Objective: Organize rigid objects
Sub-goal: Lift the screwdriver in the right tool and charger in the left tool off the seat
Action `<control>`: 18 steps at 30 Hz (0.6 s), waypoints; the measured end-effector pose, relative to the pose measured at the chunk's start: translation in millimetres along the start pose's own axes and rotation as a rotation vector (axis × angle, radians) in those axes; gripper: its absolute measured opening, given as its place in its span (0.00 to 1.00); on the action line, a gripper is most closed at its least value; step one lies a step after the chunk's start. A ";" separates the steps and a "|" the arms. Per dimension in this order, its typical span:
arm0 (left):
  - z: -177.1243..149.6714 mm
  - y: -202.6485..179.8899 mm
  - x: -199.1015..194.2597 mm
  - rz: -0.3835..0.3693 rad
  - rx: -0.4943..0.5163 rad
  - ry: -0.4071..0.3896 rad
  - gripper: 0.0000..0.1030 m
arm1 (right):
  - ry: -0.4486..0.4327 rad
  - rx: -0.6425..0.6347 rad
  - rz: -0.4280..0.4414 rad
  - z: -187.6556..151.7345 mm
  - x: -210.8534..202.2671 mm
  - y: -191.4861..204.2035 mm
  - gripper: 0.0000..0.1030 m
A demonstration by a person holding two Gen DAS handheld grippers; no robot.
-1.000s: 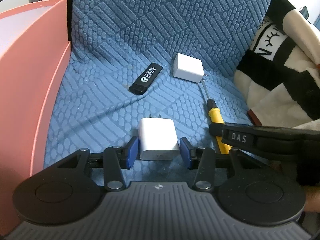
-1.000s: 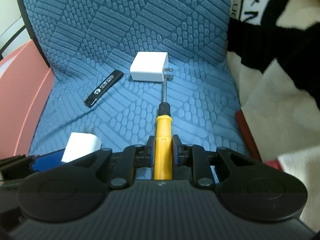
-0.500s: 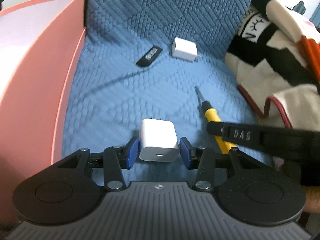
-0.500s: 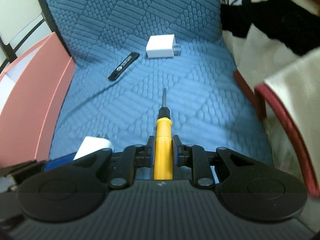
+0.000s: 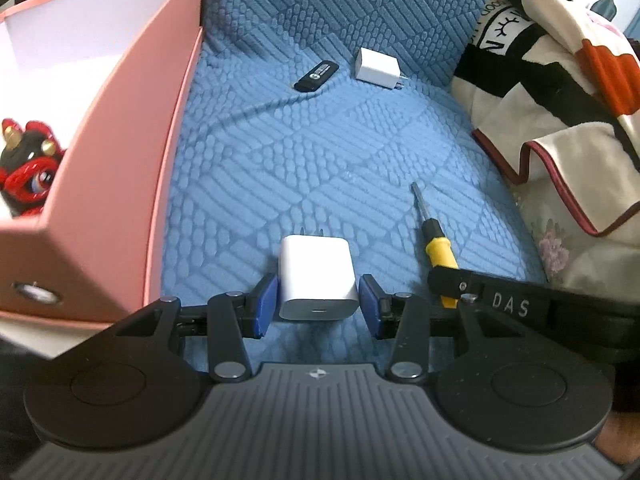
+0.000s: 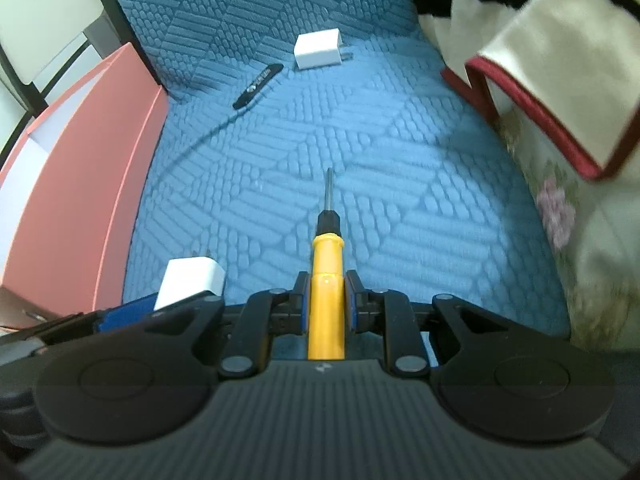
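Note:
My left gripper (image 5: 318, 306) is shut on a white charger (image 5: 317, 278), held above the blue quilted cushion (image 5: 320, 160). My right gripper (image 6: 326, 300) is shut on a yellow-handled screwdriver (image 6: 326, 280), shaft pointing forward; it also shows in the left wrist view (image 5: 436, 236). The held charger shows in the right wrist view (image 6: 190, 282) at lower left. A second white charger (image 5: 378, 68) (image 6: 318, 50) and a black USB stick (image 5: 316, 76) (image 6: 258, 86) lie at the cushion's far end.
An open pink box (image 5: 132, 152) (image 6: 80, 184) stands along the left, with a red and black figurine (image 5: 28, 176) inside. A black, white and red blanket (image 5: 552, 80) (image 6: 540, 60) is piled on the right. The blue backrest rises behind.
Both grippers have lifted and pulled back with their objects. The far charger and USB stick look smaller and farther. The pink box's inside has come into the left wrist view.

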State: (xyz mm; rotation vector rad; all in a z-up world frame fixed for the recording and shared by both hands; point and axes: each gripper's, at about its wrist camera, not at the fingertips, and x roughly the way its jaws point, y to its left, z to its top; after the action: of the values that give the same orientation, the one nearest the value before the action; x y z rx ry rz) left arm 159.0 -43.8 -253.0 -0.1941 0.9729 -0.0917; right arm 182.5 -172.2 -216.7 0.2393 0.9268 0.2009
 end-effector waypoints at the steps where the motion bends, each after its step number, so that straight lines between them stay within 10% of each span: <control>1: -0.7 0.2 -0.3 0.001 0.003 0.001 0.49 | 0.001 -0.001 -0.004 -2.5 0.2 0.6 0.21; 18: 0.2 -1.2 5.0 0.012 0.047 0.005 0.50 | -0.014 -0.050 0.007 6.5 12.4 3.6 0.20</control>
State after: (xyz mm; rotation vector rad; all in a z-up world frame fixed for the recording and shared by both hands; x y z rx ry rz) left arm 162.0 -45.8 -256.7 -0.1451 0.9757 -0.1038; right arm 194.7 -166.1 -221.4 0.1976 0.9056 0.2277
